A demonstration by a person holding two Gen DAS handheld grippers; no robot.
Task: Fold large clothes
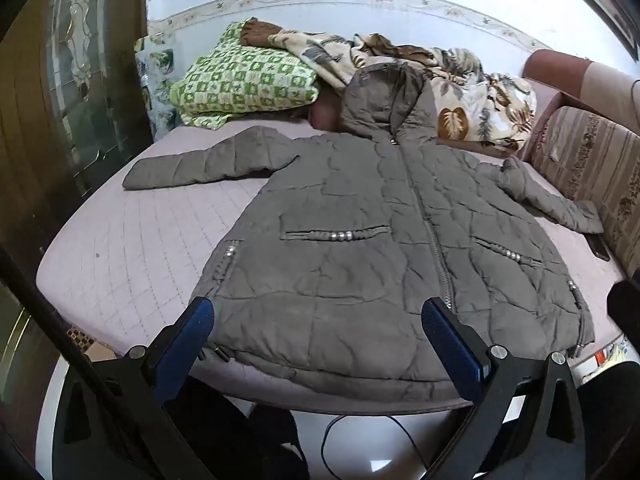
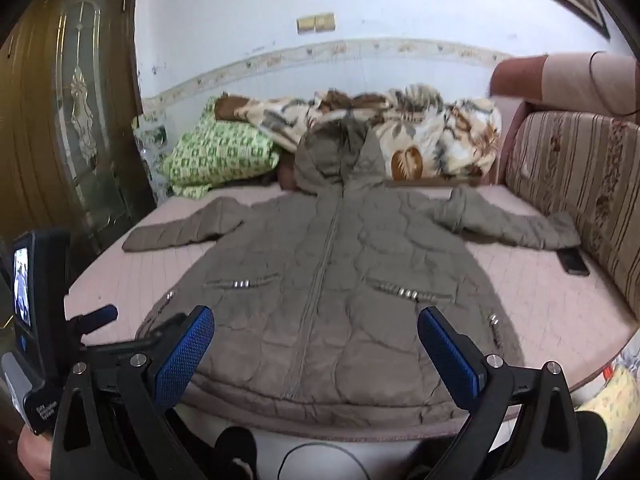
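A large grey-brown quilted hooded jacket (image 1: 360,240) lies flat, front up and zipped, on a pink quilted bed (image 1: 132,248). Its sleeves spread to both sides and its hood points to the far wall. My left gripper (image 1: 318,344) is open and empty, held above the jacket's near hem. The jacket also shows in the right wrist view (image 2: 328,288). My right gripper (image 2: 316,348) is open and empty, also near the hem. The left gripper's body (image 2: 100,328) shows at the left of the right wrist view.
A green checked pillow (image 1: 244,80) and a leaf-print blanket (image 1: 460,84) lie at the bed's far end. A striped sofa back (image 1: 596,176) borders the right side. A dark phone (image 2: 574,262) lies near the right sleeve. A wooden door (image 1: 72,80) stands left. A cable (image 1: 360,440) lies on the floor.
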